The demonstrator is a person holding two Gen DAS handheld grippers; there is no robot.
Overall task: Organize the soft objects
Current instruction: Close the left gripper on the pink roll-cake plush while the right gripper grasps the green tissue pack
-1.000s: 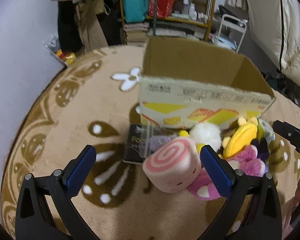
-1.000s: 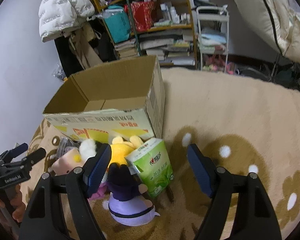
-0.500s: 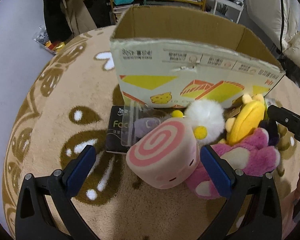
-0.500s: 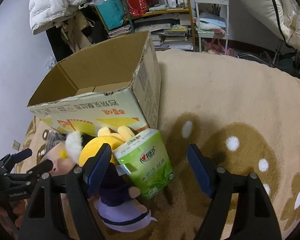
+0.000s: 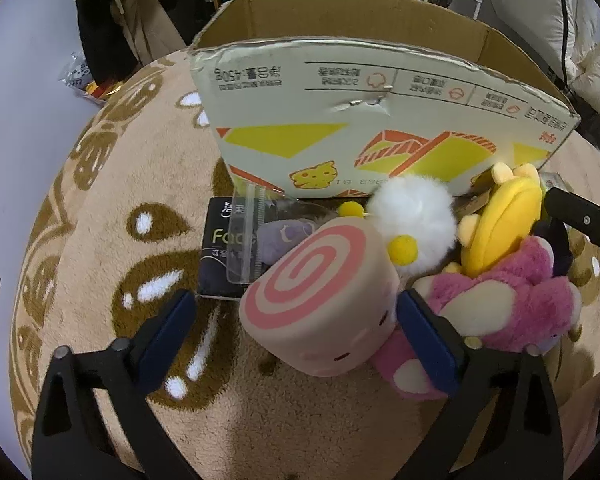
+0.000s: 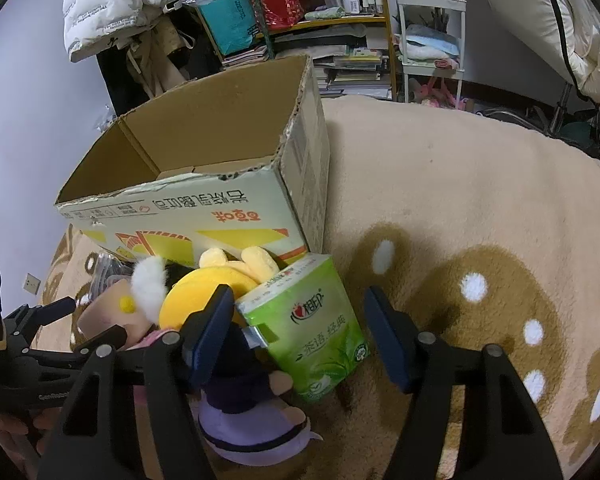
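The left gripper point(image 5: 292, 322), black with blue pads, has its jaws spread wide on either side of a pink cylindrical plush printed with a swirl on its end point(image 5: 320, 304); the right pad sits just beside the plush, the left pad well apart from it. The plush lies on a beige carpet with brown and white patterns point(image 5: 100, 240), leaning against a fluffy white pom-pom toy with yellow balls point(image 5: 414, 220) and a magenta plush animal point(image 5: 512, 304). A yellow plush point(image 5: 500, 224) lies behind those, near the open cardboard box with yellow and orange print point(image 5: 360, 120). A black flat packet under a clear zip bag point(image 5: 228, 252) lies at the box's foot.

The right gripper point(image 6: 300, 336) is likewise open (nothing between its pads is clamped), straddling a green tissue pack point(image 6: 316, 328) beside a purple-clad doll point(image 6: 248, 400).
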